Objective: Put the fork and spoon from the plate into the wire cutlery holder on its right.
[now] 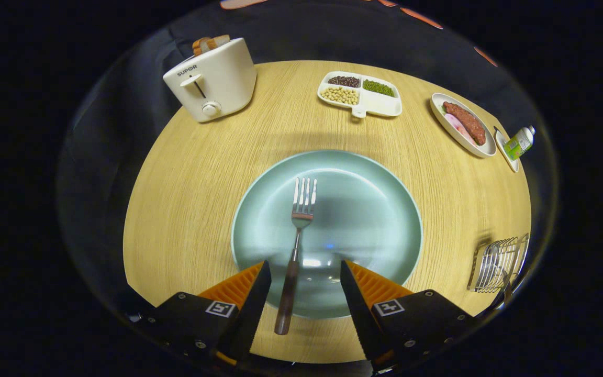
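The gripper (305,269) hung over the near rim of the plate (380,209) with its 2 fingers spread wide apart, gripping nothing. The fork (294,251) lay on the plate between them — nearer the left finger than the right, touching neither. Its dark handle ran back past the fingertips and over the plate's near edge onto the wooden table (186,209), while its tines pointed away, toward the plate's middle. The wire cutlery holder (498,264) stood well off to the right of the plate, beyond the right finger, with something slim and metallic inside it that I could not identify. Farther back sat a toaster (212,78) holding bread, a divided dish (360,93) of beans, and a dish (464,131) with meat.
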`<state>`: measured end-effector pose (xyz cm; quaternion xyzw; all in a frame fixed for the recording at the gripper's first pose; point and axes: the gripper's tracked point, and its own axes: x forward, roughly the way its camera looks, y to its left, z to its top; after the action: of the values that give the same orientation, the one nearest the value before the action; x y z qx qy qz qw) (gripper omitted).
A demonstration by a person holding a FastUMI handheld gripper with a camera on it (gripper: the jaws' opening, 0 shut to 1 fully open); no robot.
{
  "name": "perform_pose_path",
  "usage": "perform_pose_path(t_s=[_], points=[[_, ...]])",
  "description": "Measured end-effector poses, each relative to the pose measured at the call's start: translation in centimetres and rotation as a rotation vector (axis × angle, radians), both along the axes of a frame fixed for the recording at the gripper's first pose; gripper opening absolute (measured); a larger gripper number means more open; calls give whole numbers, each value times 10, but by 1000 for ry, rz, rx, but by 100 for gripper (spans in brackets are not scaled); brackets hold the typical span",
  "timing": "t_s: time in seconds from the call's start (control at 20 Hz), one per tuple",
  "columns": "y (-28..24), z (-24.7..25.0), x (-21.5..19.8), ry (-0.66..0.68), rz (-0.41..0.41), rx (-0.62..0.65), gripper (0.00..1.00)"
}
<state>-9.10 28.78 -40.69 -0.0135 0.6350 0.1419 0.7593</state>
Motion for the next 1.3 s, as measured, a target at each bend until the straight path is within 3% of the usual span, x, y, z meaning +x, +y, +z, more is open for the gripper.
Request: perform_pose_path(t_s=[0.25,0.35,0.5,0.6,0.8,1.3], points=[[8,-13,-5,69,3,-19,65],[7,-17,-11,101,6,-37,53],[3,-19,-11,115,-10,-64,23],[3,-21,-12,125,-33,-56,12],[2,-15,-9,102,-48,-29,6],[-42,41,8,-52,-154,65,6]])
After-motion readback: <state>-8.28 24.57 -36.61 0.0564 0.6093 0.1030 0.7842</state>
